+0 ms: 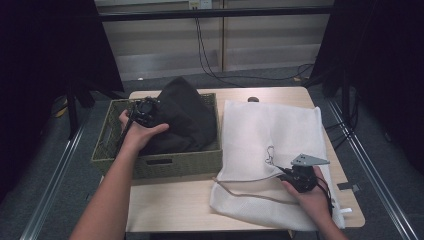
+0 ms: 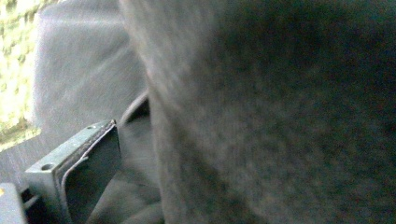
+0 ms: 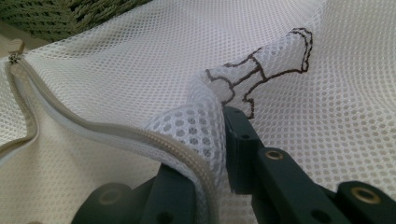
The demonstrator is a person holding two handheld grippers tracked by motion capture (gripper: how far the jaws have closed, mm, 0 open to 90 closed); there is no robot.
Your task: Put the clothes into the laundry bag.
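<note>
1. Right gripper [image 3: 212, 140] pinches the mesh laundry bag [image 1: 270, 135] at its zipper edge, lower right.
2. Left gripper [image 1: 145, 112], jaws wide, reaches the dark garment [image 1: 185, 115] in the woven basket [image 1: 165, 162], upper left; I judge it must close next.

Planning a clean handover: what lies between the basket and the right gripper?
In the high view, only white mesh bag lies between the green basket and the right gripper.
</note>
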